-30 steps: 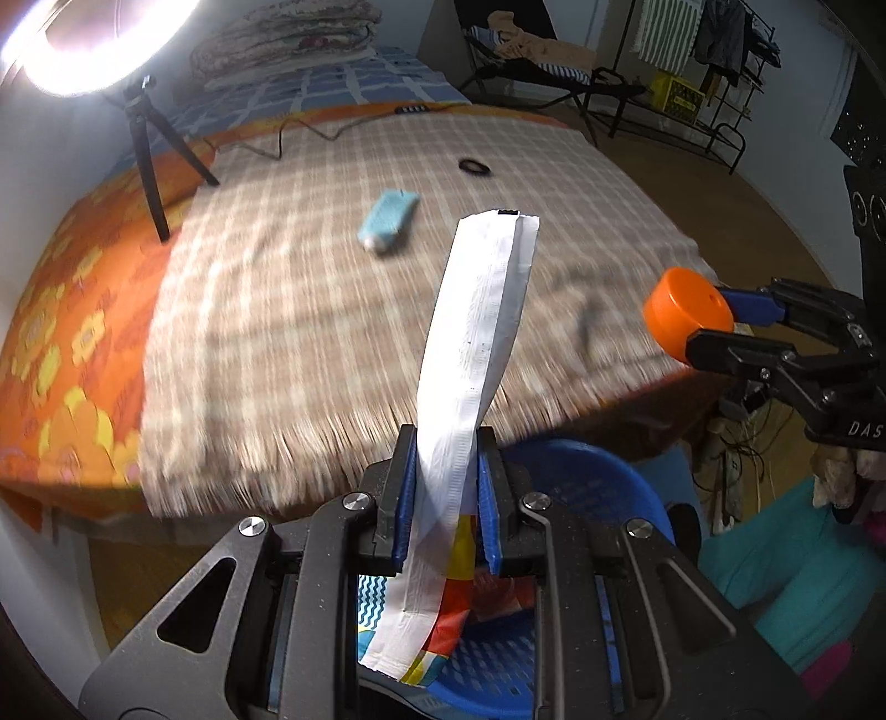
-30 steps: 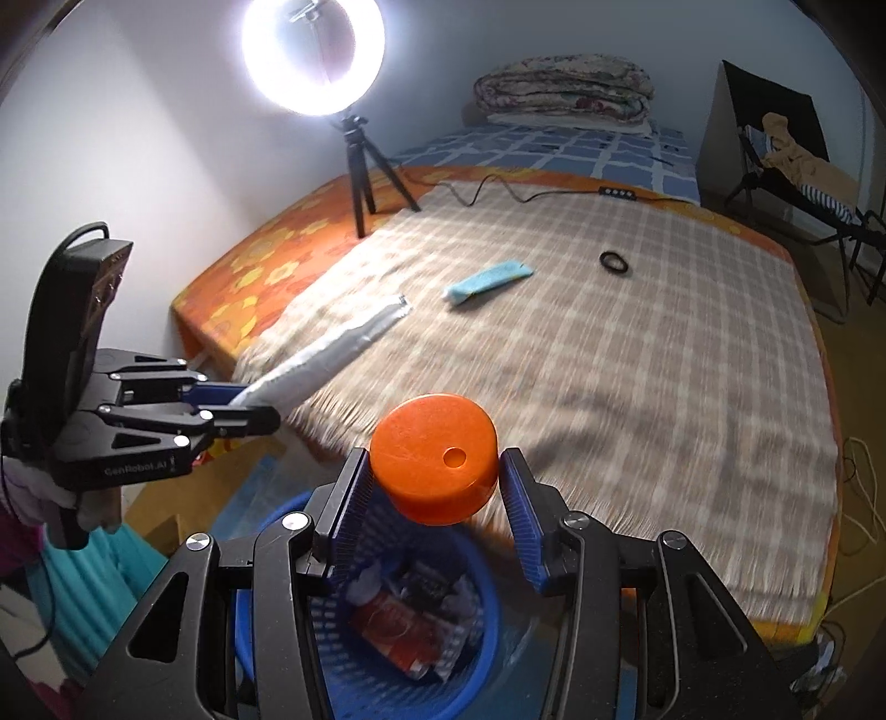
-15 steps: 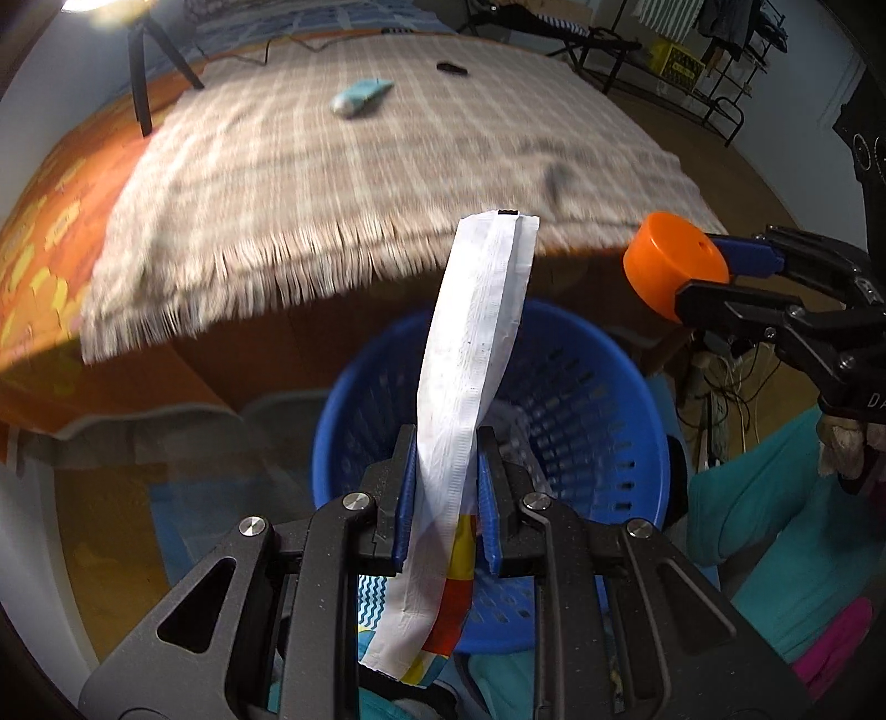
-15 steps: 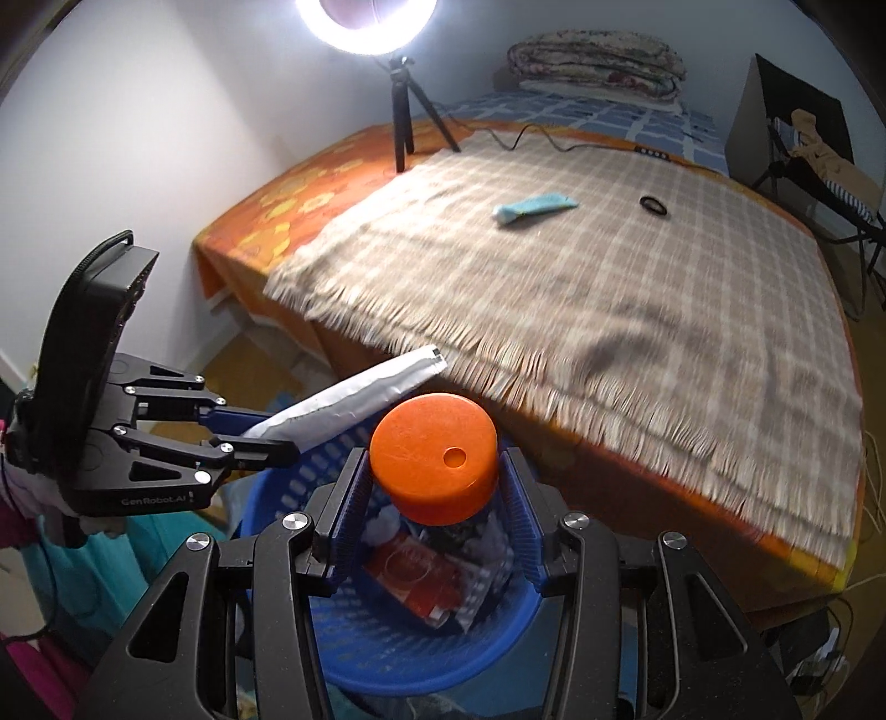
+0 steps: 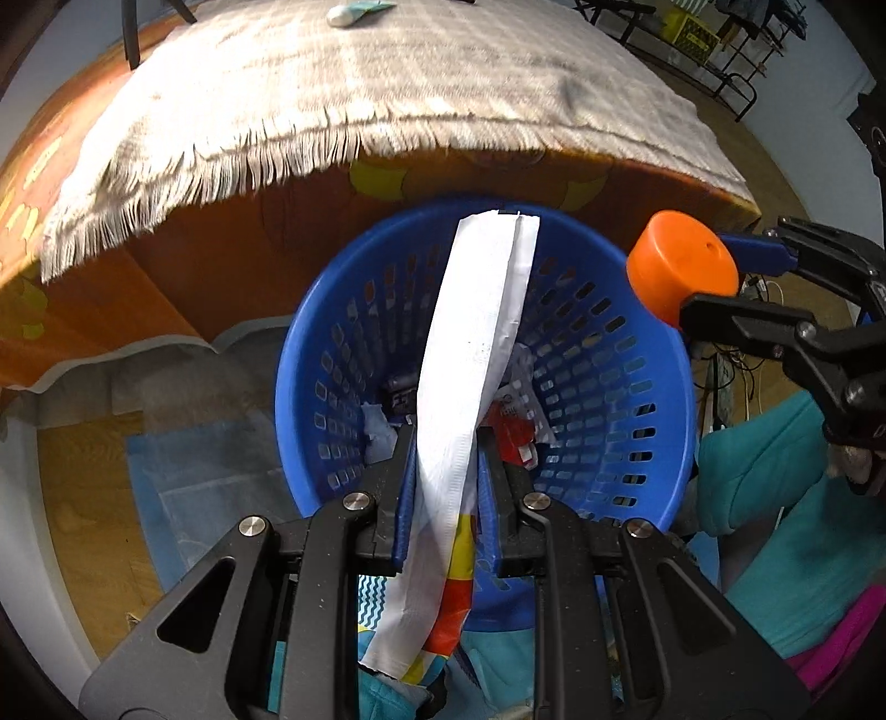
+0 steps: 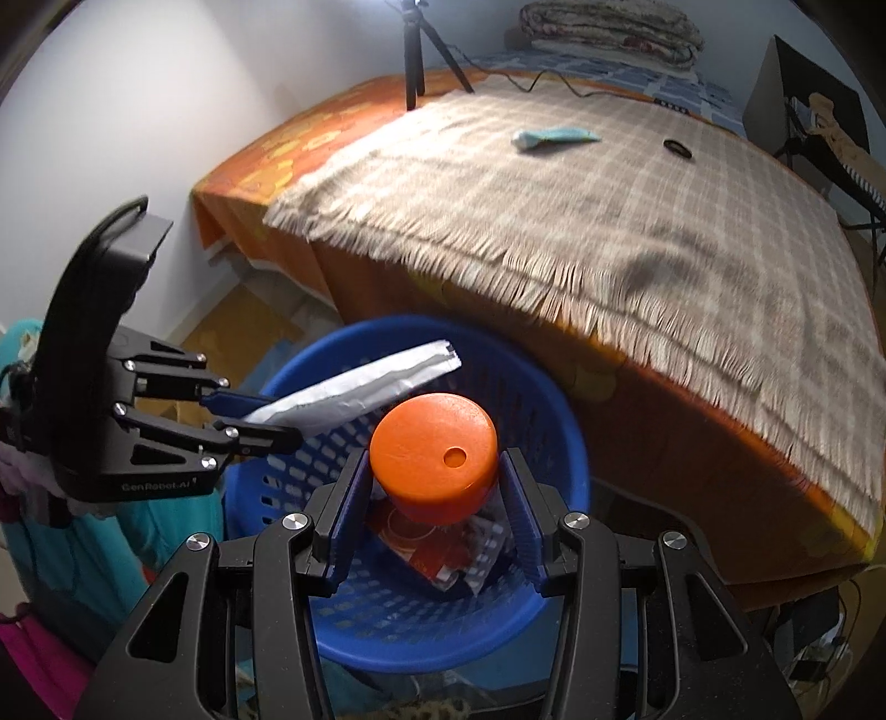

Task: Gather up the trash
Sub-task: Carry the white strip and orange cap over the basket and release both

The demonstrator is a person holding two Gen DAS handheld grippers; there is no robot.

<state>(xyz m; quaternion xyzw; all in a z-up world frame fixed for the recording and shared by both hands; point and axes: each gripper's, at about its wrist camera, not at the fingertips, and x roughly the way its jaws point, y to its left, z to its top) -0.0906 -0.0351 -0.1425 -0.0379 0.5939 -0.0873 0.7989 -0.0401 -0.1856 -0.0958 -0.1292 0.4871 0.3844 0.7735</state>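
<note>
Two claws loaded over the blue basket: left claw pinches a white wrapper above its centre, right claw clamps an orange cap near its rim. Drop step; next, open both jaws. Blue tube remains on the bed beyond the basket.

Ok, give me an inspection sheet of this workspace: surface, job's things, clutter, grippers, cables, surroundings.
Surface: bed under a fringed checked blanket.
Job's things: blue basket holding wrappers; white wrapper and orange cap held over it.
Clutter: light-blue tube and black ring on the blanket.
Grippers: left gripper shut on the wrapper; right gripper shut on the cap.
Cables: black cable across the bed.
Surroundings: tripod, folded bedding.
</note>
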